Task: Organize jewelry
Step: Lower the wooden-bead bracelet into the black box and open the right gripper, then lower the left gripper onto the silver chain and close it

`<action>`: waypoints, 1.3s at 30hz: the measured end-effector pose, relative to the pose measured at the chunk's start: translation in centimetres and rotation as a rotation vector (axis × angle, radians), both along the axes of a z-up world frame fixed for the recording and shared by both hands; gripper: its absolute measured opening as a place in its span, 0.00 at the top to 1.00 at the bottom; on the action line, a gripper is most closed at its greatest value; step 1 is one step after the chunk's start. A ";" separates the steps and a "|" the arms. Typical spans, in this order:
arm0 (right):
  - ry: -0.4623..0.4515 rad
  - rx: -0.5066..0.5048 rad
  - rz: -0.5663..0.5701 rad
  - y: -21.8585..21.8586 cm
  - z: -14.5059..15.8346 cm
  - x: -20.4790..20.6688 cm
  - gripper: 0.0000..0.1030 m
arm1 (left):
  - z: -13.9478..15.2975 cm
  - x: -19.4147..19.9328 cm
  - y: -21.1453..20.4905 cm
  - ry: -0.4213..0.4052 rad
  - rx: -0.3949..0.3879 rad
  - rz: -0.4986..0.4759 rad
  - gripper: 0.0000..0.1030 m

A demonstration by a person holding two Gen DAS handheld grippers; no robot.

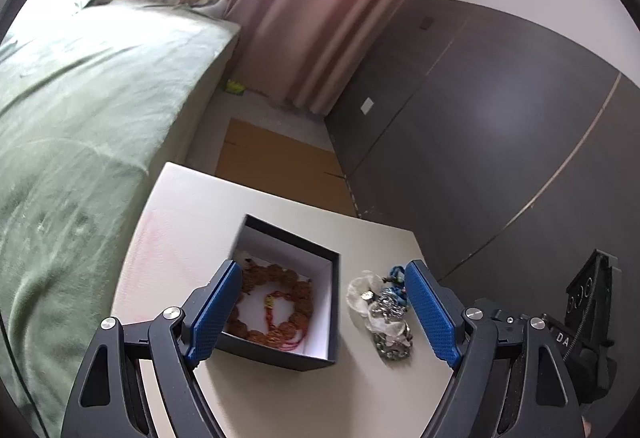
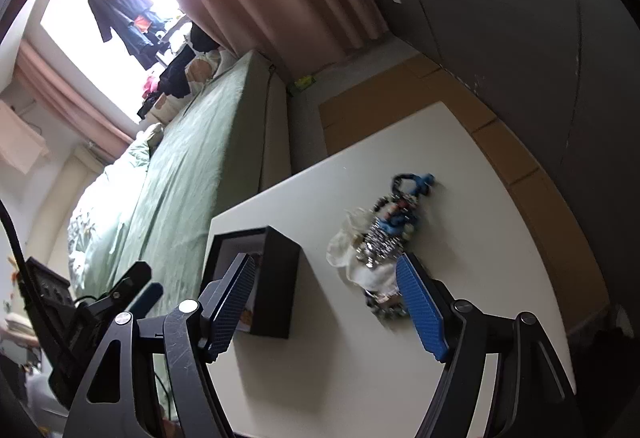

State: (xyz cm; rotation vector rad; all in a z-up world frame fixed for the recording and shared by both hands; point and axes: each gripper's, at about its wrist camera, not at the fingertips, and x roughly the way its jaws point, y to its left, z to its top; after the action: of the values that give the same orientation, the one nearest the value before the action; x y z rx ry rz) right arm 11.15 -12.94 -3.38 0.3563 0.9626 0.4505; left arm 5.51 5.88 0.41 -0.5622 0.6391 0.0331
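Left wrist view: left gripper (image 1: 320, 312) wide open, empty; box (image 1: 334, 302) holds orange beads (image 1: 276, 296). Jewelry pile (image 1: 384, 312) right of box on table (image 1: 192, 205). Right gripper (image 2: 326, 304) wide open, empty. Risk: tangled pieces lift together, snag, drop.

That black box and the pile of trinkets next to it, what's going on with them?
Someone is sorting jewelry on a white table using two hand-held grippers. The black box sits open with an orange beaded bracelet already inside. Beside it, outside the box, lies a jewelry pile of blue, silver and whitish pieces tangled together. The left gripper and right gripper are both open above the table, holding nothing.
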 end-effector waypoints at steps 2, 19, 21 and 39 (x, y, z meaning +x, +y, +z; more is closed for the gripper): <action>0.013 0.006 -0.014 -1.6 -0.3 -0.2 0.28 | 0.0 0.2 -0.9 0.000 -0.002 -0.015 0.19; 0.171 0.117 -0.160 -9.9 -2.2 1.3 0.12 | -1.2 6.5 -10.5 0.149 0.119 -0.198 0.28; 0.187 0.152 -0.165 -10.9 -2.4 1.6 0.12 | -1.8 7.7 -11.4 0.185 0.119 -0.222 0.30; 0.203 0.247 -0.217 -15.6 -2.7 3.1 0.12 | -8.9 14.0 -13.6 0.448 0.191 -0.183 0.65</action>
State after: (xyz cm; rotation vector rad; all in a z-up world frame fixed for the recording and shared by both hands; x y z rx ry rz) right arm 14.26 -28.50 -6.06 0.7342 1.0539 0.3391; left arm 19.48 -7.76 -8.47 -0.3089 1.1092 0.0475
